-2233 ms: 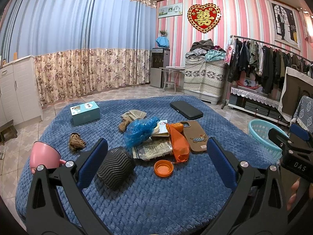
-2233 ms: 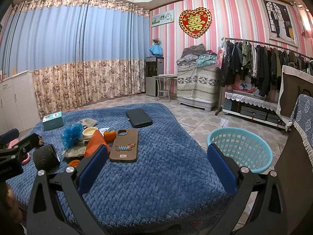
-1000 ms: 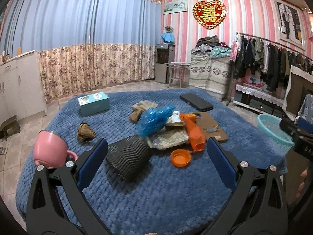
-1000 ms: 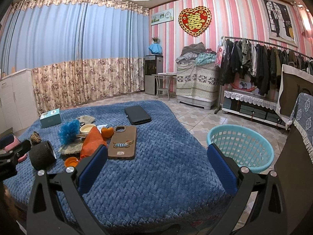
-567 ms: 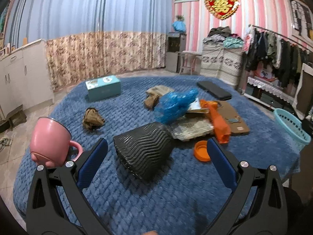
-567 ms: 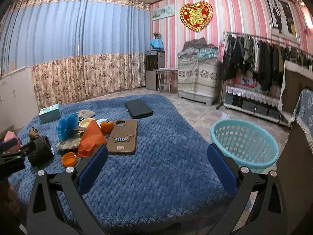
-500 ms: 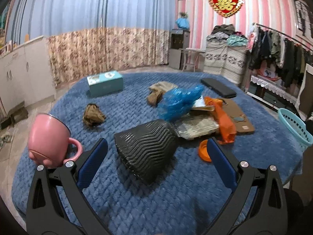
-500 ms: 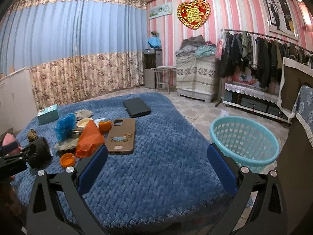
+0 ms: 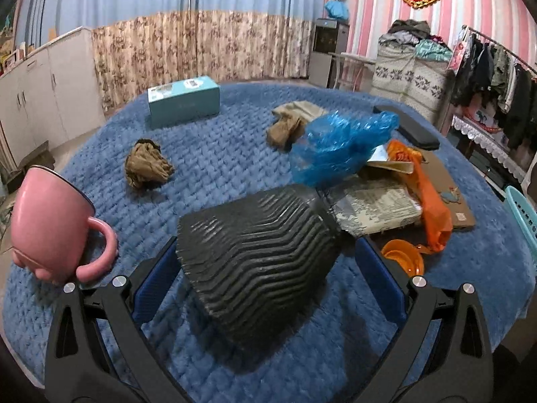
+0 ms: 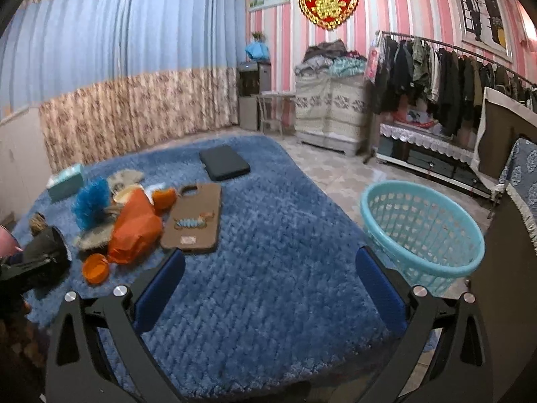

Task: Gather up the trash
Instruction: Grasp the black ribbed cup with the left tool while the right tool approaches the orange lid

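Left gripper (image 9: 265,268) wide open, straddling black ribbed cup (image 9: 258,252) lying on the blue bed cover (image 9: 214,154), nothing held. Contact unclear, probably none. Close squarely across ribs. Right gripper (image 10: 268,288) open, empty; basket (image 10: 423,231) beside bed.

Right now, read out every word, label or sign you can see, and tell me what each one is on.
"囍" in gold, on the red heart wall hanging.
Teal box: printing on its top, too blurred to read.
Newspaper: print too small to read.
Brown phone case: small label near one end, unreadable.
Nothing else legible.
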### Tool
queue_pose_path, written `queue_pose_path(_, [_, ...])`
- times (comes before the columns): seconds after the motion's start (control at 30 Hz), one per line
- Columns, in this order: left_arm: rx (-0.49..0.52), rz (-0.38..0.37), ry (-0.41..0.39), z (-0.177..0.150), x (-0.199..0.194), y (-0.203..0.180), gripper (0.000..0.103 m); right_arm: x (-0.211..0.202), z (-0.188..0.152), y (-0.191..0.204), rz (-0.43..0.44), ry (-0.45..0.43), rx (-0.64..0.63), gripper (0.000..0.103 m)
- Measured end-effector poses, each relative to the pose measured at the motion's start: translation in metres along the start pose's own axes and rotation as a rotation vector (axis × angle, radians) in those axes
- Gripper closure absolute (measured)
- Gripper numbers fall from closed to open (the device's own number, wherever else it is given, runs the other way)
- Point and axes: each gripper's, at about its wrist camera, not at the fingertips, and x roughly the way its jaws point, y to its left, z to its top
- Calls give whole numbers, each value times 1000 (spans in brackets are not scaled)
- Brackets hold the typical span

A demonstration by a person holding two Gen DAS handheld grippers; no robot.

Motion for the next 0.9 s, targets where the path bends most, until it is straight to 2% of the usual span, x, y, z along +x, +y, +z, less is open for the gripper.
queue_pose_path(0.3, [55, -19, 23, 4, 6, -4, 6, 1, -2, 12, -7, 7, -32, 4])
queue_pose_path(0.37, [53, -26, 27, 5, 5, -4, 17, 1, -2, 12, -6, 10, -27, 4])
queue_pose_path(0.43, [45, -40, 45, 7, 7, -1, 23, 2, -2, 13, 5, 12, -21, 4])
queue_pose_path(0.53, [33, -72, 49, 8, 2, 6, 23, 5, -3, 17, 24, 27, -19, 4])
queue_pose_path(0.73, [44, -87, 5, 13, -22, 22, 23, 6, -6, 32, 97, 56, -13, 4])
queue_pose_path(0.9, [52, -89, -39, 12, -45, 36, 23, 9, -13, 61, 133, 69, -47, 4])
